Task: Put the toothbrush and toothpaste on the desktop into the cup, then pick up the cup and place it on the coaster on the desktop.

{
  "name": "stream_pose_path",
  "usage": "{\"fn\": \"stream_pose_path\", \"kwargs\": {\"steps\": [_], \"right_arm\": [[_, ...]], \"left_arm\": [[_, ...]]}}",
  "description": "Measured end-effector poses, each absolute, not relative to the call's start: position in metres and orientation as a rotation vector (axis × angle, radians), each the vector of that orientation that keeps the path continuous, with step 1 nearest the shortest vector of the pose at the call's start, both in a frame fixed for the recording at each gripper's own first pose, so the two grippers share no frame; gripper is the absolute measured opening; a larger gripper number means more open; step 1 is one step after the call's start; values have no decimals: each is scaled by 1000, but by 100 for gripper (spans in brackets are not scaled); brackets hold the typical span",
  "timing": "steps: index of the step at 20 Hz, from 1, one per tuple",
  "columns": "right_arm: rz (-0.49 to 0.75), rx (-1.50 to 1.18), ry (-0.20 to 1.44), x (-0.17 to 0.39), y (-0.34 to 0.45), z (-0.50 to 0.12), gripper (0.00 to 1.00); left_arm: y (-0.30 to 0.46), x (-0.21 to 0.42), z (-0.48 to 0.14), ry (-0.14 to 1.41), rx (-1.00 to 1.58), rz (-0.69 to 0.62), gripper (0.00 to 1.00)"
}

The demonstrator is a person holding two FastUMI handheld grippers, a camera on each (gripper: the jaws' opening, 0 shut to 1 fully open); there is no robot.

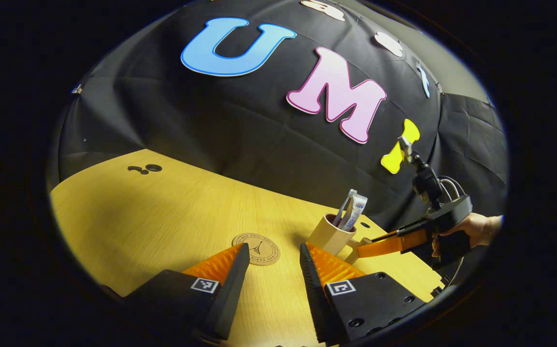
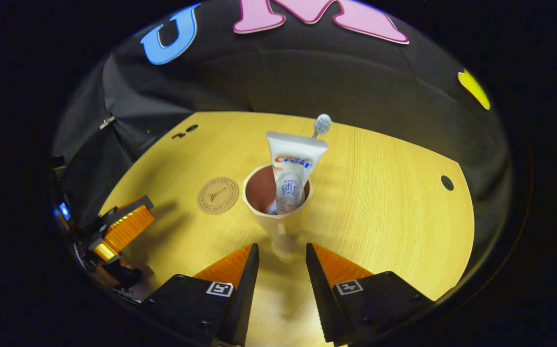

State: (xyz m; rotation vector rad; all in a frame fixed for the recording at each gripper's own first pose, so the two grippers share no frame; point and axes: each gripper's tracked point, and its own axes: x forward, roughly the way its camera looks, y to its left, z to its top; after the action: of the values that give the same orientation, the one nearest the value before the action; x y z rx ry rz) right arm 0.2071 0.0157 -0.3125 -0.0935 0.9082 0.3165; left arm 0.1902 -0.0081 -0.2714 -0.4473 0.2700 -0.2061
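Here one cup (image 2: 277, 212) is seen standing upright on the wooden surface (image 2: 384, 202), with one toothpaste tube (image 2: 290, 168) and one toothbrush (image 2: 322, 125) leaning inside it. One round coaster (image 2: 218, 194) lies flat just to the left of the cup, apart from it.

In the right gripper view, the right gripper (image 2: 282, 255) is held open, its fingers on either side of the cup's handle (image 2: 283, 243) without being pressed on it; the left gripper (image 2: 114, 231) is seen at the near left edge.

In the left gripper view, the left gripper (image 1: 274, 255) is held open above the surface, with the coaster (image 1: 256, 248) framed between its fingers. There the right gripper (image 1: 375, 246) is seen from the side at the cup (image 1: 331, 234), held by a hand (image 1: 471, 229).
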Motion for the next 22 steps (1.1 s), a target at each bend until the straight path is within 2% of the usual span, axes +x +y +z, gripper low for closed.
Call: {"fn": "stream_pose_path", "kwargs": {"steps": [14, 15, 16, 20, 21, 22], "right_arm": [[343, -249, 1145, 226, 27, -367, 60], [344, -251, 1152, 228, 29, -368, 53], [342, -266, 1158, 229, 28, -371, 59], [325, -293, 1197, 231, 24, -377, 59], [311, -302, 1203, 233, 20, -378, 55], [308, -301, 1210, 234, 20, -377, 59]], "left_arm": [[32, 193, -283, 267, -515, -132, 66], [35, 191, -284, 268, -517, -130, 67], [36, 191, -285, 269, -517, -129, 67], [41, 191, -285, 270, -523, -122, 67], [41, 192, -287, 272, -528, -121, 66], [42, 191, -288, 275, -533, -118, 66]]}}
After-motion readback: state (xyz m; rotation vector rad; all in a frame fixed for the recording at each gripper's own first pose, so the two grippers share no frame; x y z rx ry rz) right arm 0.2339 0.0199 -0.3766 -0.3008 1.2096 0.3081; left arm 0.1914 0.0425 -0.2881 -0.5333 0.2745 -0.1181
